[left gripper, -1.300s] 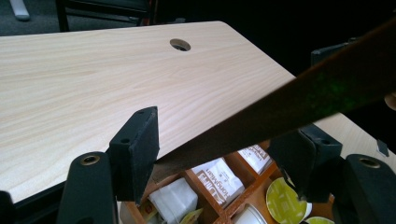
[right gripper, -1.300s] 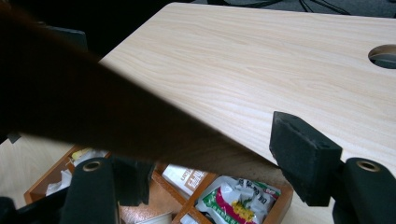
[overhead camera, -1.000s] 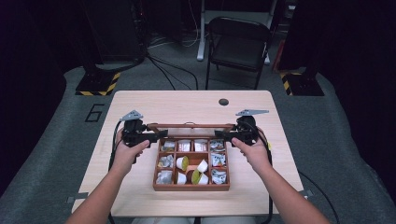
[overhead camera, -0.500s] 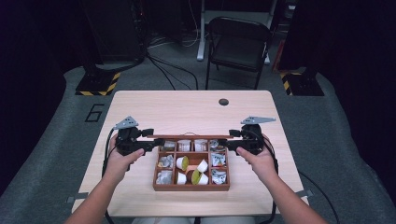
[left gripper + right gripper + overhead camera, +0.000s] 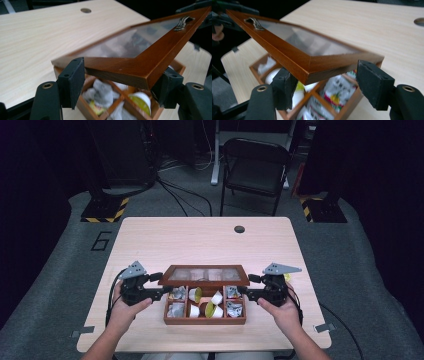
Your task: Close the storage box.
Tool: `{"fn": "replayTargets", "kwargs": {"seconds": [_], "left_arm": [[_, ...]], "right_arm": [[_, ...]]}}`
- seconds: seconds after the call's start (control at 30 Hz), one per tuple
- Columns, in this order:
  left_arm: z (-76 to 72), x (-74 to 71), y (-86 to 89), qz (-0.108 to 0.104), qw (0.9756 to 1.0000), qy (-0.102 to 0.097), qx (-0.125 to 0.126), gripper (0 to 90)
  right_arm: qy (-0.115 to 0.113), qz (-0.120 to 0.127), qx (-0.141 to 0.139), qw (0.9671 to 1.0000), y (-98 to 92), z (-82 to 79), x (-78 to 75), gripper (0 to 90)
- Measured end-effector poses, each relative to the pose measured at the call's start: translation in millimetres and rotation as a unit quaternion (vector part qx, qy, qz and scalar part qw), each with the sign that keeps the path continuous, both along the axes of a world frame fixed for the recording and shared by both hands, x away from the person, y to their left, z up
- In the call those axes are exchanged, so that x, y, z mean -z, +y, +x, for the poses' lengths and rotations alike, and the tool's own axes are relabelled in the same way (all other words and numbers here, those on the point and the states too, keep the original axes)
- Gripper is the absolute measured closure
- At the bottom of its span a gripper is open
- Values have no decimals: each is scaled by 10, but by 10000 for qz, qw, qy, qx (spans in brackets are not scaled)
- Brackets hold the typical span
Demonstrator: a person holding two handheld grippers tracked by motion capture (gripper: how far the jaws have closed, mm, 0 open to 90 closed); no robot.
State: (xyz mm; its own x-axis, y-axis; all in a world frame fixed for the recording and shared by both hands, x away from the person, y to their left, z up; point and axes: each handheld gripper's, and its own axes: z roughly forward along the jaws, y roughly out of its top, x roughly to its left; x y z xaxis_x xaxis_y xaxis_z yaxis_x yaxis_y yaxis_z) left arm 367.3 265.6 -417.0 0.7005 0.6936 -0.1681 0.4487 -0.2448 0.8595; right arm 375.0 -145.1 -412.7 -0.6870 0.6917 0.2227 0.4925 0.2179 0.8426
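I have the glass-paned brown wooden lid half lowered over the compartmented wooden box of tea packets. My left gripper clamps its left edge. My right gripper, jaws just narrowing, brackets its right edge; contact unclear. If either side slips, I expect the lid slams.

Compartmented brown wooden box sits at the near middle of the pale wooden desk. Glass-paned wooden lid hangs half-raised over its far compartments. Folding metal chair stands behind the desk.
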Motion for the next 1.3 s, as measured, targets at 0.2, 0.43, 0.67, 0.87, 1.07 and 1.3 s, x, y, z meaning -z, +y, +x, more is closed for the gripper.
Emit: {"fn": "replayTargets", "kwargs": {"seconds": [0.2,0.43,0.67,0.87,1.07,1.3], "left_arm": [[-172,214,2,115,9999,25,-13,330],[-271,423,0,251,9995,191,43,331],[-333,570,-7,409,9983,392,117,332],[-378,654,-19,613,9964,536,241,334],[-435,707,-29,815,9935,699,384,333],[-528,667,104,600,9953,718,239,327]], "right_arm": [[-113,-153,-21,9998,-51,-205,204,346],[-87,-391,-186,9990,-56,-308,379,346],[117,-586,-296,9978,-56,-358,531,345],[236,-778,-398,9959,-43,-400,611,346],[444,-966,-510,9930,-38,-422,686,347],[345,-838,-481,9947,-125,-487,636,341]]}}
